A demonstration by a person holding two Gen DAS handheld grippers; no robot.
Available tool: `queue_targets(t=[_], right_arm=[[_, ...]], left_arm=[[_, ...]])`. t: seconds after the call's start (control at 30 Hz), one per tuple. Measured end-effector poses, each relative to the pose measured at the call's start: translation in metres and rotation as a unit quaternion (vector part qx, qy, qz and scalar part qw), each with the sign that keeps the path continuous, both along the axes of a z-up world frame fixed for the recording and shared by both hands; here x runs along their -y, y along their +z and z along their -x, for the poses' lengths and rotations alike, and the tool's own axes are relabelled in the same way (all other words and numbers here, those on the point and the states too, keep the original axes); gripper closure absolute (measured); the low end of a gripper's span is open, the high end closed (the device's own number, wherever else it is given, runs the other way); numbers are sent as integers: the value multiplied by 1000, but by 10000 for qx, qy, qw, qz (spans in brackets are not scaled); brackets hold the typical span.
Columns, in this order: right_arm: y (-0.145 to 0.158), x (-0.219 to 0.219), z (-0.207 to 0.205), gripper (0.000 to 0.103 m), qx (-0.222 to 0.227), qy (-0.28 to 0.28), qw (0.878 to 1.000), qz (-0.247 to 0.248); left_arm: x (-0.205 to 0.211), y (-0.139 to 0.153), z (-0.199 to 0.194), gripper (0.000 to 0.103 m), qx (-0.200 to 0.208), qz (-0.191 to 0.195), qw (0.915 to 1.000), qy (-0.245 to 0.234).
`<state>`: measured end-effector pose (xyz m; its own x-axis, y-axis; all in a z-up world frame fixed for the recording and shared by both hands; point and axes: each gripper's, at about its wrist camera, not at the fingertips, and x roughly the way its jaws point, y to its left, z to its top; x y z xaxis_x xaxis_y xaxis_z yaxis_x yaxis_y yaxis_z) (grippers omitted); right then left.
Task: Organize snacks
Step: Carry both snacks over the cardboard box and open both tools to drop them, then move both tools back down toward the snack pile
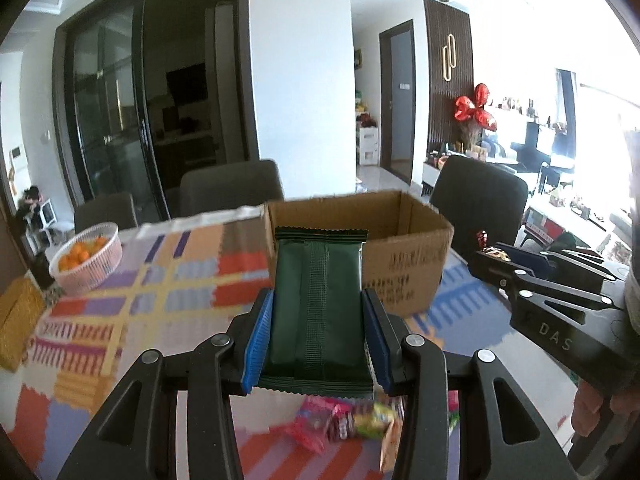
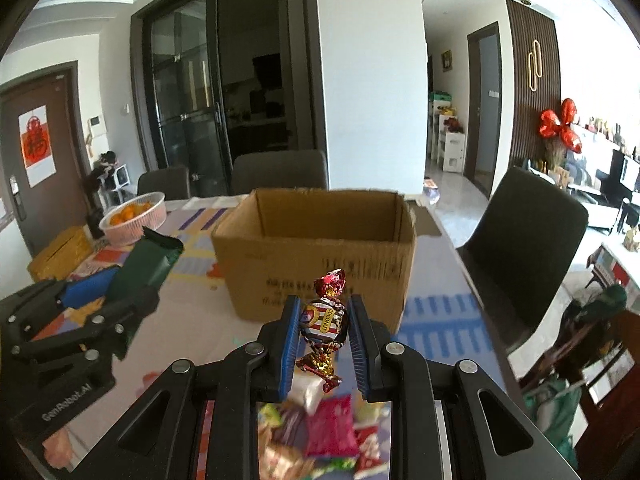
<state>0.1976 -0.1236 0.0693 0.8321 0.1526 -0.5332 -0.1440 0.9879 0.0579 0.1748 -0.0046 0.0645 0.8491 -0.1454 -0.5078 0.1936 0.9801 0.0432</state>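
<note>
My left gripper (image 1: 318, 300) is shut on a dark green snack packet (image 1: 318, 304), held above the table with its top edge in front of the open cardboard box (image 1: 404, 268). My right gripper (image 2: 323, 308) is shut on a round wrapped candy (image 2: 324, 320) with red and white stripes and twisted foil ends. The cardboard box (image 2: 320, 256) stands just beyond it, open at the top. In the right wrist view the left gripper (image 2: 120, 280) with the green packet (image 2: 150, 264) shows at the left. The right gripper (image 1: 486, 258) reaches in from the right of the left wrist view.
A pile of loose colourful snacks (image 2: 320, 428) lies on the patterned tablecloth (image 1: 120, 320) below both grippers. A pink basket of oranges (image 1: 86, 258) and a yellow box (image 1: 16, 320) sit at the table's left. Dark chairs (image 2: 520, 248) stand around the table.
</note>
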Motion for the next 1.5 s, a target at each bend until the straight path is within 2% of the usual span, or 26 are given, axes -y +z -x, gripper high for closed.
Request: queue_targets(t=[0.13, 0.23, 0.47, 0.73, 0.97, 1.0, 1.07, 1.1, 1.17, 1.33, 1.4, 1.5], right_arm=[[15, 2, -26, 78, -14, 33, 10000, 18], [26, 6, -46, 78, -72, 77, 9999, -26], [37, 11, -94, 78, -350, 220, 9991, -23], [29, 10, -146, 78, -891, 425, 9951, -71], [20, 11, -175, 78, -1126, 347, 9930, 5], [18, 12, -178, 78, -1142, 310, 9930, 32], [15, 14, -182, 76, -1171, 257, 9928, 32], [13, 14, -183, 65, -1201, 181, 9926, 51], [13, 20, -183, 51, -1214, 2, 9926, 47], [12, 27, -168, 51, -1251, -64, 9921, -46], [13, 26, -159, 45, -1221, 8, 9925, -42], [16, 21, -137, 43, -1099, 161, 9938, -11]], left_arm=[[0, 12, -26, 60, -85, 52, 9999, -97], [4, 19, -45, 60, -131, -45, 9998, -148], [13, 25, -98, 60, -556, -75, 9972, -498], [21, 20, -149, 60, -973, -101, 9940, -498], [25, 3, -179, 59, -1386, -69, 9898, -337], [26, 3, -181, 58, -1404, -69, 9896, -312], [24, 3, -182, 44, -1378, -64, 9902, -217], [22, 5, -179, 38, -1324, -52, 9910, -184], [20, 7, -173, 31, -1228, -106, 9923, -78], [12, 15, -147, 22, -1016, -181, 9946, 72], [11, 18, -134, 19, -912, -207, 9956, 96], [9, 22, -110, 17, -695, -225, 9973, 47]])
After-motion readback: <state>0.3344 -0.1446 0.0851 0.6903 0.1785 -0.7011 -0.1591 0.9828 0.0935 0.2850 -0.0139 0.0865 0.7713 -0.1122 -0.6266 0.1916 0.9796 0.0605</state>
